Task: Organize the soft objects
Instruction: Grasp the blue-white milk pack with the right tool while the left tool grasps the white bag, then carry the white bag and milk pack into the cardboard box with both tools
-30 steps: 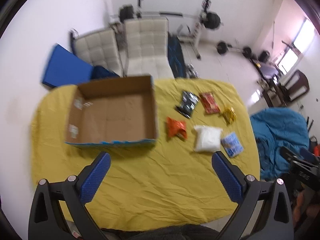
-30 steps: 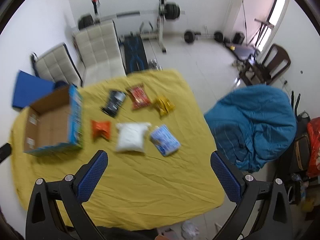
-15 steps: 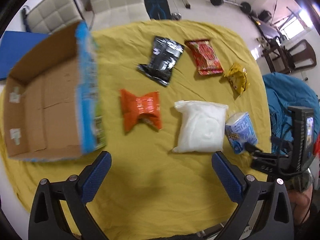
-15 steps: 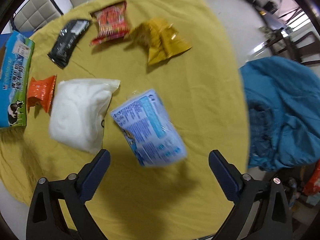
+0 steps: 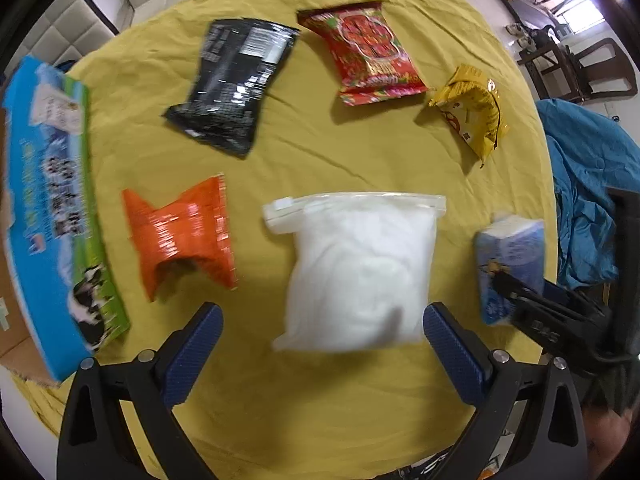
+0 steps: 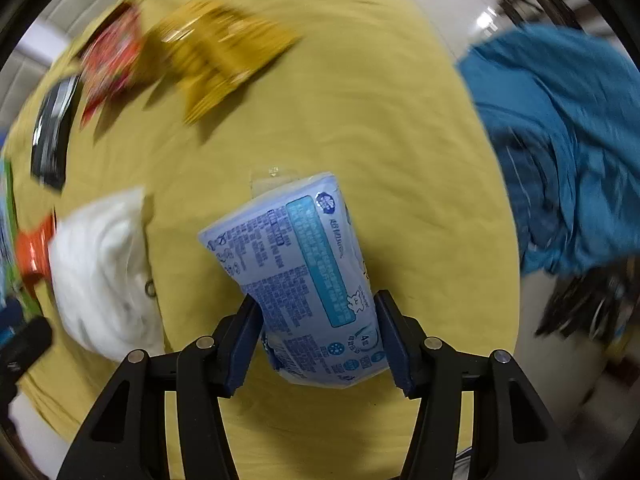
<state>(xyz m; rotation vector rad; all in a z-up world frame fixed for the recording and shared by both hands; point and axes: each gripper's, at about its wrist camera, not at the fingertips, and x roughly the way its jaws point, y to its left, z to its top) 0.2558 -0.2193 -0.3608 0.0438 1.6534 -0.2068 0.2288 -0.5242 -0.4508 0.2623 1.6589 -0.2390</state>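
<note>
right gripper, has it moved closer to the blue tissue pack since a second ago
Yes. The right gripper has come down toward the yellow cloth, and its blue fingers now flank the blue tissue pack.

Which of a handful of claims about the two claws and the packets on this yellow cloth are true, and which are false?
1. The right claw is closed on the blue tissue pack. True.
2. The left claw is gripping the white zip bag. False: it is open, with the bag lying between its fingers, untouched.
3. The orange packet lies between the printed box and the white zip bag. True.
4. The black packet is inside the box. False: it lies on the yellow cloth.
5. The red packet lies beside the yellow packet. True.
</note>
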